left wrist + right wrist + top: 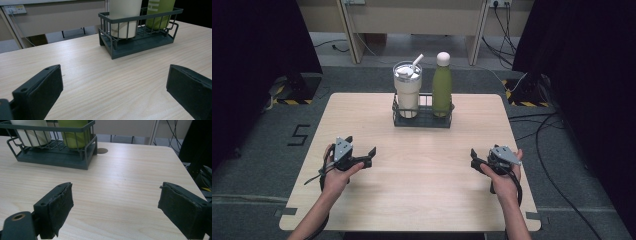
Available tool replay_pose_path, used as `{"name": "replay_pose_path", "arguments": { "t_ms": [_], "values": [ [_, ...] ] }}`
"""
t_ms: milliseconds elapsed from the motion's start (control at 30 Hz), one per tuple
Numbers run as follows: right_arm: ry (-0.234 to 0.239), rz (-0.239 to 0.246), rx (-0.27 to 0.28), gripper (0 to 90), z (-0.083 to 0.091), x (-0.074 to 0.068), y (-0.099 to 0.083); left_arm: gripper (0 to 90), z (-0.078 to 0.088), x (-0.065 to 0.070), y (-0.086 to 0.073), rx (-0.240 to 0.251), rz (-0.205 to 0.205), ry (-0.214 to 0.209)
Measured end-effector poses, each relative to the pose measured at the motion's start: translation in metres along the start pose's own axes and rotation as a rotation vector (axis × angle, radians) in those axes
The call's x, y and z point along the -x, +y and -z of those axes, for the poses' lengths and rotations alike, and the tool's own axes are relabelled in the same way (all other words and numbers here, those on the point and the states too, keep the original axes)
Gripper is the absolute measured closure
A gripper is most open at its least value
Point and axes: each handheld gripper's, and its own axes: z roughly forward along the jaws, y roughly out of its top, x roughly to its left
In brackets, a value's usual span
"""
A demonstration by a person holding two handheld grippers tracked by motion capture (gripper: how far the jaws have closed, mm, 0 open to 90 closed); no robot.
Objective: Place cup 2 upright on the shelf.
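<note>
Pale wood surface [422, 165] carries a wire caddy [422, 119] at upper centre holding an upright tumbler [407, 89] and green bottle [442, 85], above both my wide-open, empty left hand-held gripper [362, 151] and right hand-held gripper [475, 160], roughly equally distant.

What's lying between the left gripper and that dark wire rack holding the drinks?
Nothing: bare pale wooden table separates the left gripper from the dark wire rack, seen in the left gripper view.

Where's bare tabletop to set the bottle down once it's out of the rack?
The widest bare patch is the table between the left gripper and right gripper, in front of the rack. Strips left and right of the rack are free too. The rack is crowded: cup and bottle stand close together.
</note>
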Motion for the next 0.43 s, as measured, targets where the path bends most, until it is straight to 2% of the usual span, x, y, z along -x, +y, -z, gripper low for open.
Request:
{"name": "replay_pose_path", "arguments": {
  "t_ms": [33,433],
  "values": [
    [-0.002,-0.010,-0.001,12.3,0.0004,0.0000,-0.0007,0.0,0.0000,0.0001,0.0000,0.000,0.000,0.000],
    [0.002,0.000,0.001,11.5,0.0011,-0.0013,-0.0025,0.0,0.0000,0.0007,0.0013,0.005,-0.004,-0.007]
  ]
}}
